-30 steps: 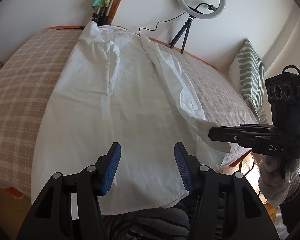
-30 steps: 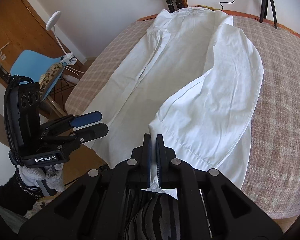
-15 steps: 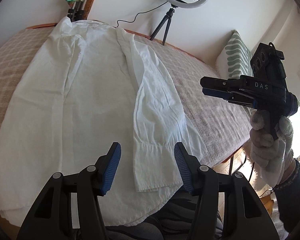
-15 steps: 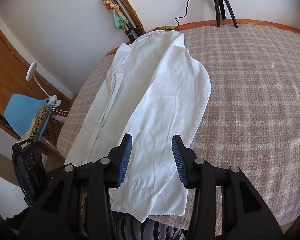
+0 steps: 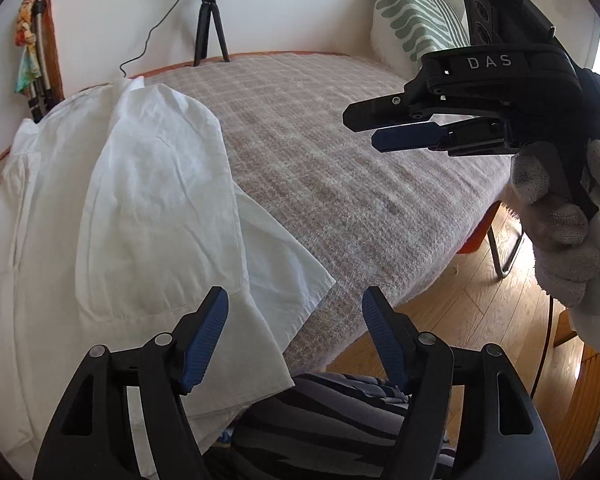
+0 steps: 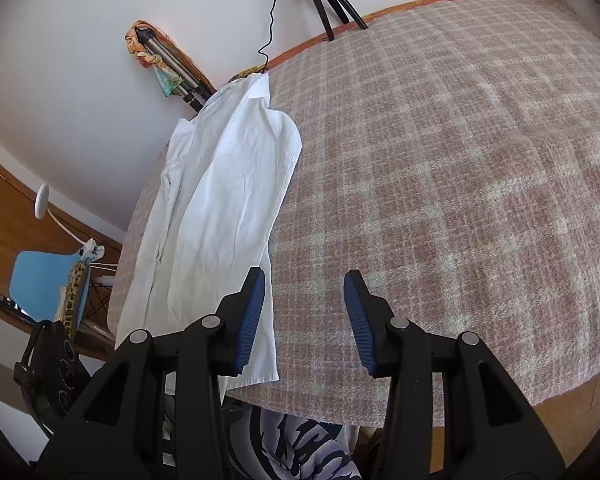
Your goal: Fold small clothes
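Observation:
A white shirt [image 5: 148, 208] lies lengthwise on the plaid blanket [image 5: 340, 152], one sleeve folded down over its front. My left gripper [image 5: 295, 296] hovers over the shirt's lower right corner and the blanket's near edge. Its jaws are opening, with nothing pressed between them. A gloved hand holds my right gripper [image 5: 364, 128] in the air further right, above bare blanket. In the right wrist view the right gripper [image 6: 304, 280] stands open just right of the shirt [image 6: 228, 208], with only blanket [image 6: 460, 160] between its fingers.
A ring-light tripod [image 5: 210, 28] stands at the bed's far edge, a green patterned pillow [image 5: 416, 24] at the back right. A folded tripod with colourful cloth [image 5: 32, 60] leans on the wall. Wooden floor [image 5: 440, 300] lies beyond the bed's near edge; a blue chair [image 6: 44, 280] stands left.
The right gripper opened and let go of the sleeve cuff, which now lies on the shirt. Both grippers swung right, off the shirt's middle. The left jaws widened.

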